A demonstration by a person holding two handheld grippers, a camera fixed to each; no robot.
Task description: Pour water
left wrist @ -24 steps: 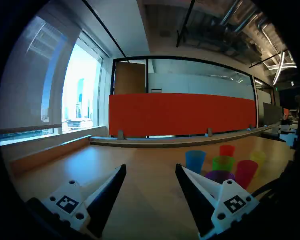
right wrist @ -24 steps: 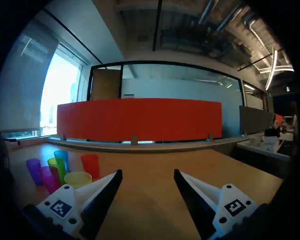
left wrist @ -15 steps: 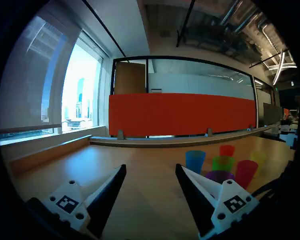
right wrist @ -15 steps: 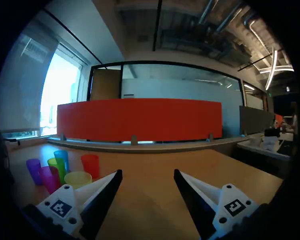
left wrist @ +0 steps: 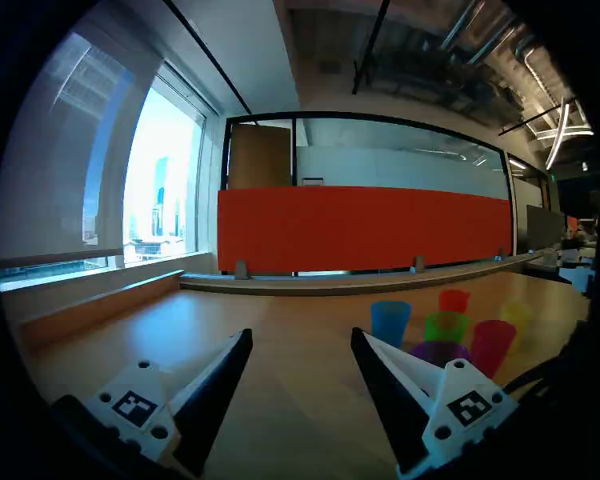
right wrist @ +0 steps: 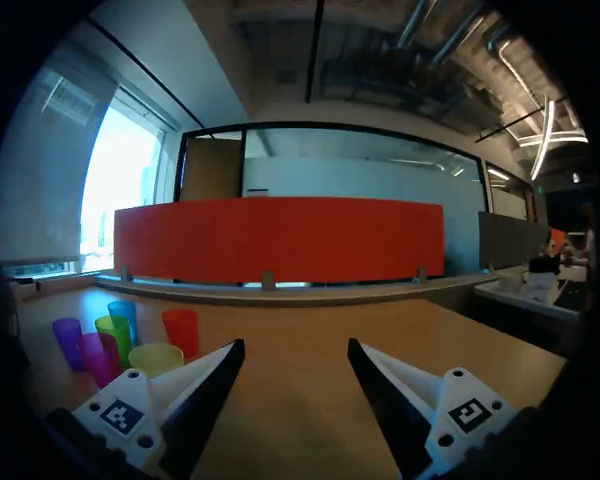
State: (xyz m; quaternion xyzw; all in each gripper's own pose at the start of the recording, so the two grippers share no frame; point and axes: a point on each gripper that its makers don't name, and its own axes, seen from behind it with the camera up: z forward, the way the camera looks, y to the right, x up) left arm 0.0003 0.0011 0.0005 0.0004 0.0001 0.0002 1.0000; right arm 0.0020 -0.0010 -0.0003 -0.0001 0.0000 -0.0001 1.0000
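No words, numbers or brand names can be read. Each finger of the left gripper (left wrist: pixel 301 334) and right gripper (right wrist: pixel 295 344) carries a square black-and-white marker (left wrist: pixel 134 408), a pattern, not letters. A notice (left wrist: pixel 312 181) on the glass wall (left wrist: pixel 396 156) is too small to read.

left gripper view: low over the wooden table (left wrist: pixel 300 384), pretty much level, facing the orange partition (left wrist: pixel 364 228); window (left wrist: pixel 160 200) off to its left, cups (left wrist: pixel 448 328) close on its right
right gripper view: same low height, same heading, cups (right wrist: pixel 120 340) close on its left
shared: table, partition, and the cups, which sit between the two cameras
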